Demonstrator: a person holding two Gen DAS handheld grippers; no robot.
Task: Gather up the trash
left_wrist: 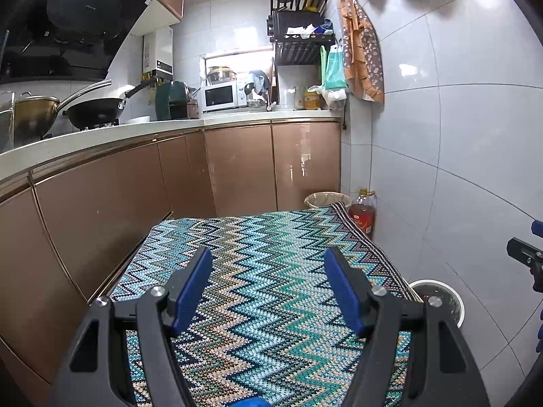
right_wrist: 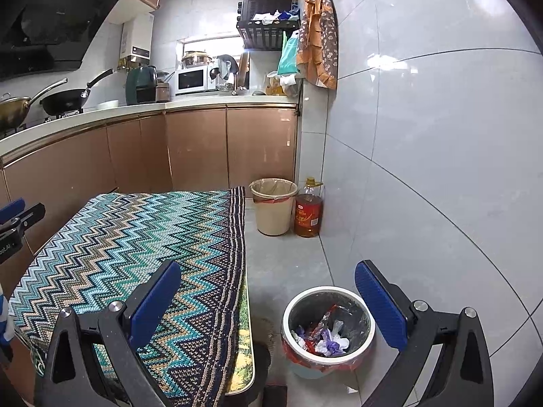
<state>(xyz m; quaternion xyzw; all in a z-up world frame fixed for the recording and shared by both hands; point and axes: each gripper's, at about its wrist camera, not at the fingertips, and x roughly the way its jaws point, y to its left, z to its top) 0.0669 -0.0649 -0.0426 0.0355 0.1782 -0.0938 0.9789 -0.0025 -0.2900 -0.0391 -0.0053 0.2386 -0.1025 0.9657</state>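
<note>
Beside the desk's right edge, on the floor, stands the bin (right_wrist: 328, 330) with the wrappers (right_wrist: 320, 334) inside. My left gripper (left_wrist: 268, 283) and right gripper (right_wrist: 268, 295) hang open and empty; the cloth (right_wrist: 135, 237) looks bare, so collecting seems done.

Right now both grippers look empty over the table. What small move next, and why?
Probably pan both cameras around to look for leftover trash. Both the left gripper and right gripper are open and empty, the zigzag cloth shows no litter, and wrappers already lie in the near bin beside the table.
</note>
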